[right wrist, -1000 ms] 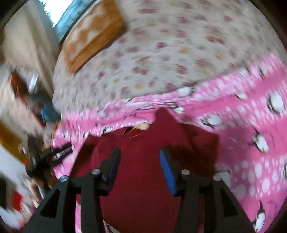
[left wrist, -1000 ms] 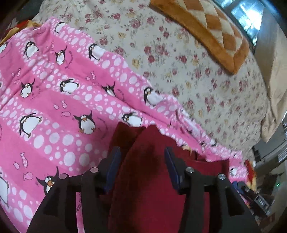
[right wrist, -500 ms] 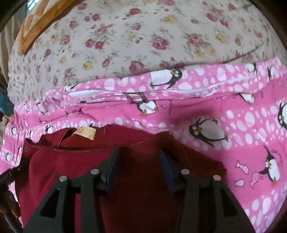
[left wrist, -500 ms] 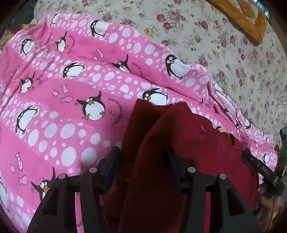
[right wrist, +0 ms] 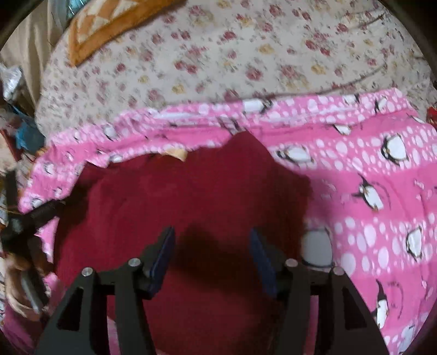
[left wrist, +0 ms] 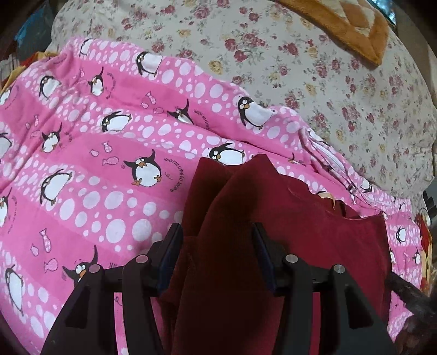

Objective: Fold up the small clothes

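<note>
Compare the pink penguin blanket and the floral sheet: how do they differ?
The pink penguin blanket is bright pink with white dots and penguins; the floral sheet is cream with small roses. The blanket lies on top of the sheet, rumpled at its edge, and carries the dark red garment; the sheet lies smoother. Both are patterned bedding.

A pink penguin-print blanket is lying spread over a floral bedsheet, covering the bed's near side. An orange checked cushion is sitting on the sheet toward the bed's far corner, well apart from the blanket.
</note>
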The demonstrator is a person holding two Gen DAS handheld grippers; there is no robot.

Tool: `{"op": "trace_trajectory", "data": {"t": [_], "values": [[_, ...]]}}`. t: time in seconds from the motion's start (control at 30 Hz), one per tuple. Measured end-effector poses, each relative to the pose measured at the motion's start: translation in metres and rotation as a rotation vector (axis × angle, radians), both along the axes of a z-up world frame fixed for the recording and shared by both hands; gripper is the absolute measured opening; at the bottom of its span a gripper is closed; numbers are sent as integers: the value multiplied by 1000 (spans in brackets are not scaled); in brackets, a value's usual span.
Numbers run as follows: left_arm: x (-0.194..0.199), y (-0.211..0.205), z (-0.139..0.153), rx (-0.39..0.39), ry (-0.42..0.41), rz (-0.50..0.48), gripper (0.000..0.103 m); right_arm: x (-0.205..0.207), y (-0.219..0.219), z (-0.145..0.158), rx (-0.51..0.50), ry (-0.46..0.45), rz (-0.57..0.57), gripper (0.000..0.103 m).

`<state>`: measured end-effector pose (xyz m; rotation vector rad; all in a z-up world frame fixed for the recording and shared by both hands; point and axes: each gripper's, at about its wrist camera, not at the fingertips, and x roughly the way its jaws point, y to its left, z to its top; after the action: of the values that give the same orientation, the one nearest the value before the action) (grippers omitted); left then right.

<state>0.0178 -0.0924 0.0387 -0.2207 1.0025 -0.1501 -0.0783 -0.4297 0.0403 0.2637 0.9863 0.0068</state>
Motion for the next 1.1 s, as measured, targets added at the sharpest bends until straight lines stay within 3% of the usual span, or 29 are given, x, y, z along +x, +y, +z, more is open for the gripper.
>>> {"op": "trace_trajectory", "data": {"t": [0.13,0.27,0.53,0.8,0.97,1.1], "values": [[-3,-2,1,11,-1,-7,31,11,-5,-25,13,37,-19,61],[-4,-3,2,19,-5,-12,31,5,0,-13,-29,36,-11,60],[2,0,-1,-1,27,-30,31,-30,7,-3,39,35,1,61],[26,6,-12,-48,84,-45,30,-27,2,-13,159,4,-7,62],[31,-2,-19,3,85,-81,3,-22,3,-15,153,-2,24,62],[34,6,-14,-14,69,-41,0,-22,0,-14,180,-4,15,62]]}}
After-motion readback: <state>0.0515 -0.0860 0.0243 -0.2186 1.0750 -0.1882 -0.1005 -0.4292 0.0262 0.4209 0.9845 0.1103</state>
